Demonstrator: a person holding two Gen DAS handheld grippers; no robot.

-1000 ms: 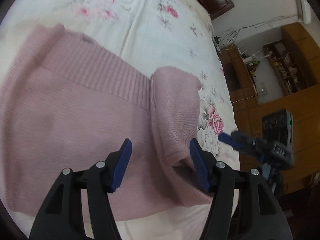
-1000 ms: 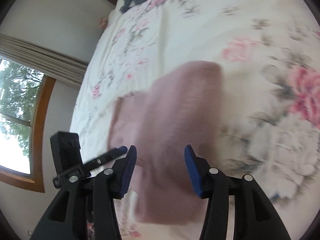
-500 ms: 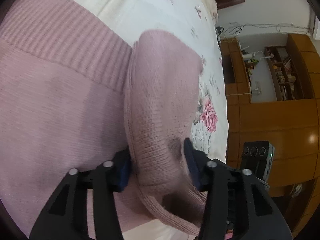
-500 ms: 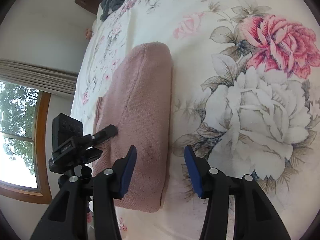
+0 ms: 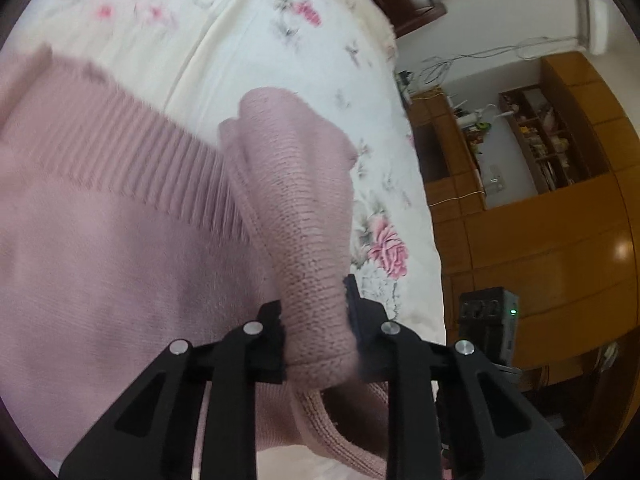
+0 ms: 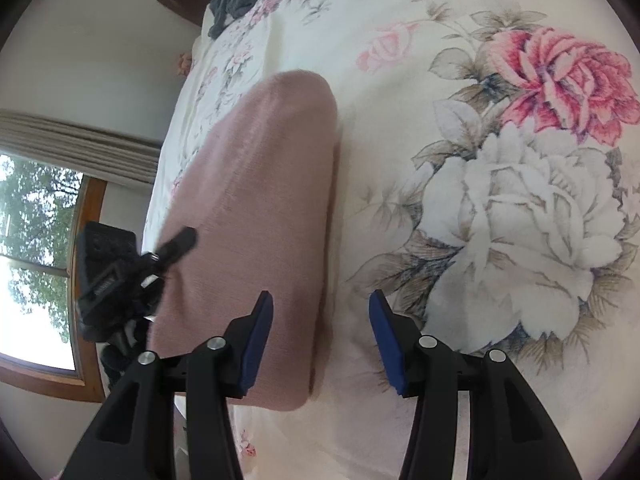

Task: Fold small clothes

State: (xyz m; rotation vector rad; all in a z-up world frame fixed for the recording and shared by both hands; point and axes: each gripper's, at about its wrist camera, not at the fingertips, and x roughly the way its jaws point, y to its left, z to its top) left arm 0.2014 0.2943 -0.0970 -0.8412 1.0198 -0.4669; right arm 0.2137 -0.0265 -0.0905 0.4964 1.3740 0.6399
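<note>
Half a second ago the left gripper (image 5: 316,320) was closing; now it pinches the pink sweater's sleeve (image 5: 296,208) and seems, through blur, to lift it off the floral bedsheet (image 6: 460,128). The right gripper (image 6: 320,332) hangs spread beside it.

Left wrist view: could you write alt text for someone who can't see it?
The left gripper is shut on a raised fold of a pink knitted sweater lying on a floral bedsheet. Wooden shelves stand beyond the bed.
</note>
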